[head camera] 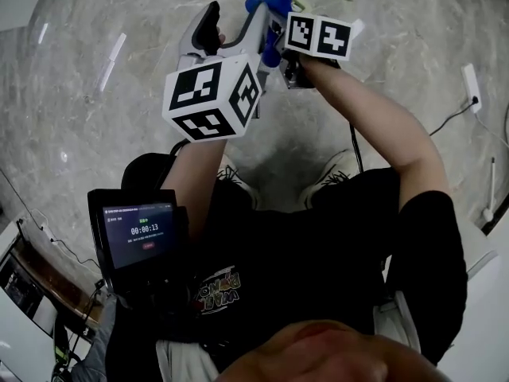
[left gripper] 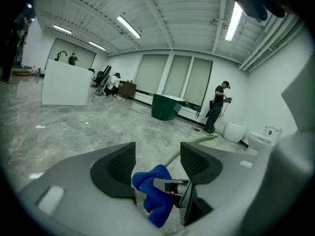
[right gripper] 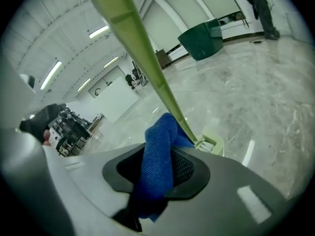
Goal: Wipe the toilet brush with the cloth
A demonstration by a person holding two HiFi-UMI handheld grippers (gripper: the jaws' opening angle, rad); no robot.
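Floor: grey marble (head camera: 95, 134), far below both tools.
Left gripper (left gripper: 157, 154): clamped wide on the toilet brush (right gripper: 147, 63), held in the air; handle runs out between its jaws.
Right gripper (right gripper: 162, 154): clenched on the blue cloth (right gripper: 157, 178).
Cloth: against the pale green handle, just short of the brush head (right gripper: 211, 144).
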